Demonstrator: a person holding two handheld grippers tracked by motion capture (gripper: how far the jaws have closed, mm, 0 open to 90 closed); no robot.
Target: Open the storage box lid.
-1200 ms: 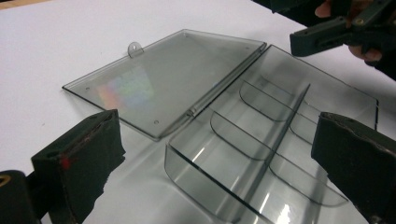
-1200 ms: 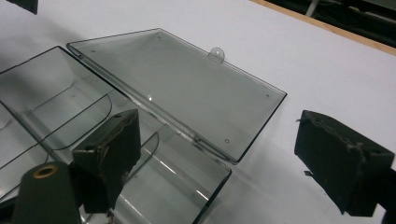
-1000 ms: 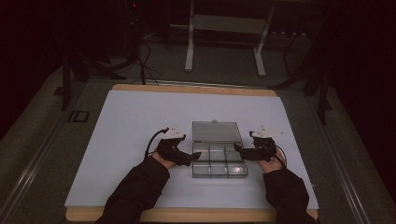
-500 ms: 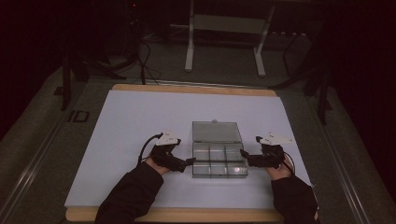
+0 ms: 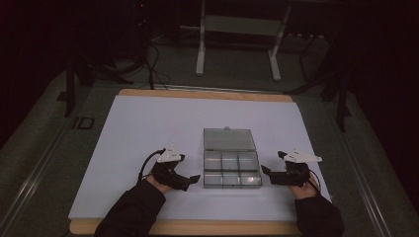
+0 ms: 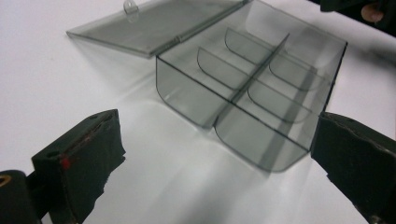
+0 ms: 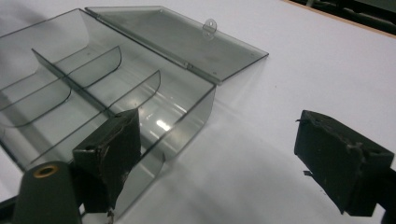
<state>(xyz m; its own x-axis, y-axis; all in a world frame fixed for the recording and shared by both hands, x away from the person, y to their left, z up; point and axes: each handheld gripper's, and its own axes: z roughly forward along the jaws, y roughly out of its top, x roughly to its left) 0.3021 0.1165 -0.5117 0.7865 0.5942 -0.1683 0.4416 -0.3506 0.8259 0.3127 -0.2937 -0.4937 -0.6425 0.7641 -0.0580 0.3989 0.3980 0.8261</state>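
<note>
Left gripper, jaws wide apart, holding nothing, just beside the clear compartment box. Mid-table on the white sheet, lid flat open behind, compartments bare. Right gripper, jaws wide, empty, near the box's other side.

Dim high view; gripper views bright, sharp.

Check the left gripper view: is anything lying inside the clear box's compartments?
No, the clear box stands open with its lid laid flat behind it, and every compartment seen through its walls is bare.
</note>
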